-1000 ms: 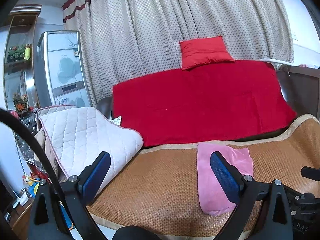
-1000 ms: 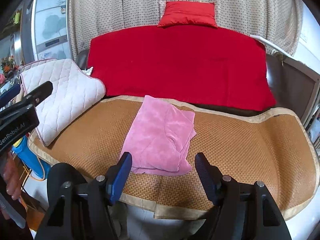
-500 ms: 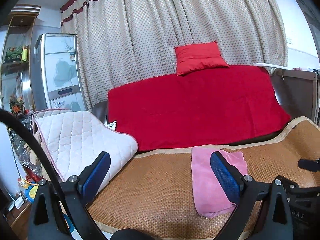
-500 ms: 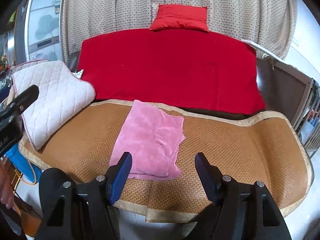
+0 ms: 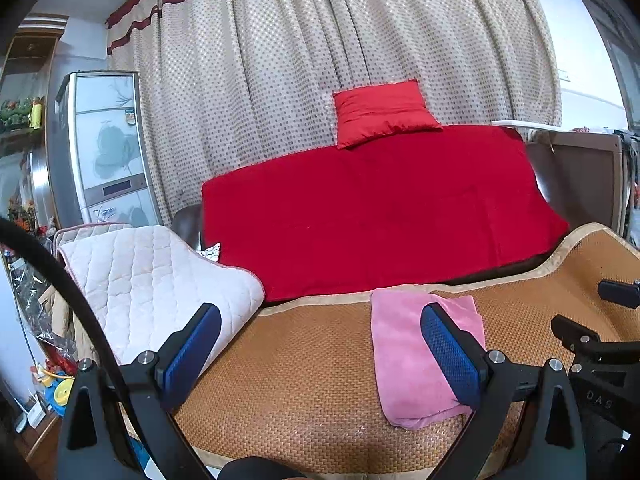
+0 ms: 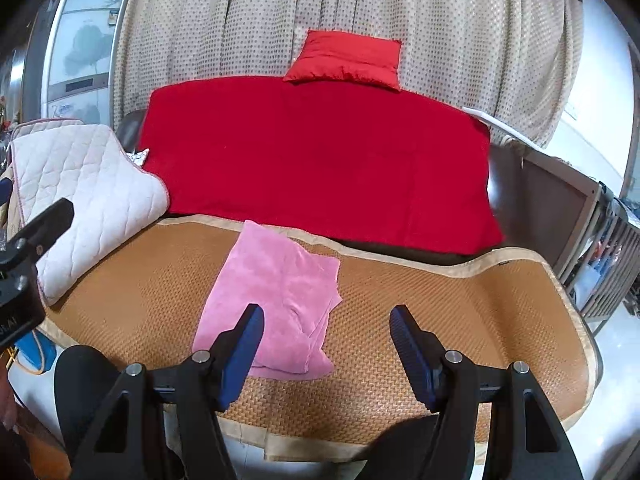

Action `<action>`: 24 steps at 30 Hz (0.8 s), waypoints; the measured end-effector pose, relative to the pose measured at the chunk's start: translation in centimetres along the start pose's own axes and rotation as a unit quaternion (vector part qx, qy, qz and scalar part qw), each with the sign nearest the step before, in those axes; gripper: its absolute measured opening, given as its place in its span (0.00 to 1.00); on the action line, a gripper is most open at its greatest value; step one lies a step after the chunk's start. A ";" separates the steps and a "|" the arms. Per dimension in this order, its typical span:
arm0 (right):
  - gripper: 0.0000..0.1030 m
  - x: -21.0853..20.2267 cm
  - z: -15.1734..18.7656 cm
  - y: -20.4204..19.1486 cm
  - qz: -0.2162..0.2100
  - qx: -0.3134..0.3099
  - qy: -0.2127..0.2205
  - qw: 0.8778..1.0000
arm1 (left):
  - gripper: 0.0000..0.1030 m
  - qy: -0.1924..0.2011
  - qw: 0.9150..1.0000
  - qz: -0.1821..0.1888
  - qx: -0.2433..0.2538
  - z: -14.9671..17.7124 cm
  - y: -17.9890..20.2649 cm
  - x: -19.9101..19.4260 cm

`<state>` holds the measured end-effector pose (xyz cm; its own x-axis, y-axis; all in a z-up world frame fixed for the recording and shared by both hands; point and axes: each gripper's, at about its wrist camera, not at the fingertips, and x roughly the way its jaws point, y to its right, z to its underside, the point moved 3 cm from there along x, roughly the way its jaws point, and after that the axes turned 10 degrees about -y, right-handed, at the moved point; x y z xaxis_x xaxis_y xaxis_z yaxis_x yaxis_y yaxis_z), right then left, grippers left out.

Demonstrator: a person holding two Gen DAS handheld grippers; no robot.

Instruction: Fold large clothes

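Observation:
A folded pink cloth (image 6: 276, 296) lies flat on the woven brown mat (image 6: 440, 304) of a sofa seat; it also shows in the left wrist view (image 5: 408, 356). My left gripper (image 5: 320, 344) is open and empty, held above the mat's front edge, left of the cloth. My right gripper (image 6: 326, 344) is open and empty, held above the front of the mat, with the cloth's near edge behind its left finger. Part of the right gripper's body shows at the right of the left wrist view (image 5: 592, 352).
A red blanket (image 6: 320, 160) covers the sofa back, with a red cushion (image 6: 344, 60) on top. A quilted white pad (image 6: 84, 192) drapes the left armrest. Dotted curtains hang behind. A cabinet (image 5: 104, 152) stands at the left. A wooden frame (image 6: 580, 216) is at the right.
Both grippers have pulled back and risen away from the sofa. The pink cloth lies still on the mat and looks smaller and lower in both views.

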<state>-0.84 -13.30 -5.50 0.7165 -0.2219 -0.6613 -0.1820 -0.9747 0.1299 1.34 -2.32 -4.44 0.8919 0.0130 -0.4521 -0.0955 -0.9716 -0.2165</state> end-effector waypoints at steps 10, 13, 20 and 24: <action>0.67 -0.9 0.0 0.5 0.006 0.008 0.018 1.000 | 0.97 -0.001 1.000 -0.003 0.001 0.0 0.2 -0.2; 0.67 -1.0 -0.1 0.7 0.008 0.010 0.022 1.000 | 0.97 -0.002 1.000 -0.004 0.000 0.0 0.1 -0.2; 0.67 -2.0 -0.3 1.2 0.012 0.016 0.034 0.999 | 0.97 0.004 1.000 -0.004 -0.001 -0.2 0.0 -0.8; 0.67 -2.6 -0.5 1.1 0.016 0.017 0.043 0.999 | 0.97 0.010 1.000 -0.003 -0.001 -0.3 0.1 -1.3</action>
<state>-2.61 -13.85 -3.26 0.7649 -0.2564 -0.5909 -0.2278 -0.9658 0.1241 0.32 -2.47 -3.58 0.9010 0.0140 -0.4337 -0.0897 -0.9718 -0.2179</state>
